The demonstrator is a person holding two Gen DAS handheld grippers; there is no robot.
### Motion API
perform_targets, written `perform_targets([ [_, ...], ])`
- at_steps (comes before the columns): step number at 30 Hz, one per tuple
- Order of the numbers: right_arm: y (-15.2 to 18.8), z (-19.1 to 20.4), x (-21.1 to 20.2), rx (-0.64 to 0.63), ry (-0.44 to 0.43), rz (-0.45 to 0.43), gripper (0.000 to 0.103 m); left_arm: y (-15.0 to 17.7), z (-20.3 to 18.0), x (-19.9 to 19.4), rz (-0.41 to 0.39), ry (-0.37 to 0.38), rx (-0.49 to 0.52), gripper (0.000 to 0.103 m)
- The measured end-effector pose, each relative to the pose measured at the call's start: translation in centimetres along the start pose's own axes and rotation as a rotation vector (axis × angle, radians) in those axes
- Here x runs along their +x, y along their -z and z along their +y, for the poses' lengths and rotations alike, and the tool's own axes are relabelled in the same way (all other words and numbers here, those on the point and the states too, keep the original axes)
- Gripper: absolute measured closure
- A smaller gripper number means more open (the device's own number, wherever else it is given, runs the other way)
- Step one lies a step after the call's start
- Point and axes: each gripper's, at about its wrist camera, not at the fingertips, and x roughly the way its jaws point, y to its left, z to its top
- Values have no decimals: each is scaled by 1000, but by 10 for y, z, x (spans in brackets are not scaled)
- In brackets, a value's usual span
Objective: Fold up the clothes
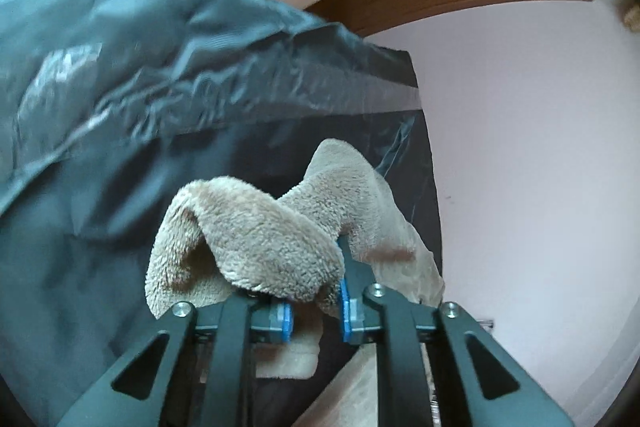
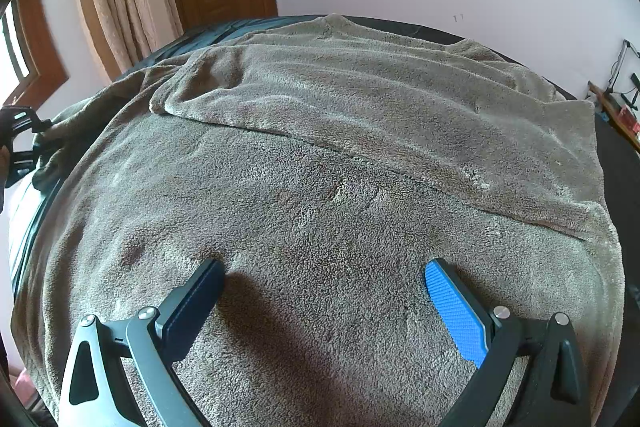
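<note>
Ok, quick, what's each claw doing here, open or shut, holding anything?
Left claw: shut on a bunched fold of the blanket.
Right claw: open, empty, over the blanket.

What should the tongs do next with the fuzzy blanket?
Probably the right tongs should close on the blanket near its front edge. They hang open over it, gripping nothing, while the left tongs already pinch a bunched corner. One flap is folded over at the far side.

No legible text, label, brand, number or sign was found in either view; nothing written could be read on any surface.
</note>
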Motion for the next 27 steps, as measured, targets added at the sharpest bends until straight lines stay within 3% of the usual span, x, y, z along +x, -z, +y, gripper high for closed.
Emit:
perform_targets([
  [2, 0, 0, 0, 1, -2, -1, 1, 1, -9, -3, -28, -26, 38, 87],
  [8, 0, -1, 0, 3, -5, -2, 1, 14, -68, -14, -166, -159, 296, 89],
  [12, 0, -1, -1, 4, -6, -2, 1, 55, -137, -18, -289, -216, 617, 89],
  [16, 0, -2, -1, 7, -9, -3, 1, 133, -195, -6, -357, -242, 1006, 89],
  [18, 0, -2, -2, 8, -11, -4, 1, 178, -215, 7, -335, -228, 1207, 89],
  [21, 0, -2, -2, 12, -14, -6, 1, 249, -226, 34, -213, -211, 1533, 89],
  [25, 2, -12, -6, 60, -59, -26, 1, 332, -202, 64, -98, -218, 1945, 85],
  [27, 2, -16, -8, 84, -69, -35, 1, 360, -184, 76, -53, -229, 2072, 84],
])
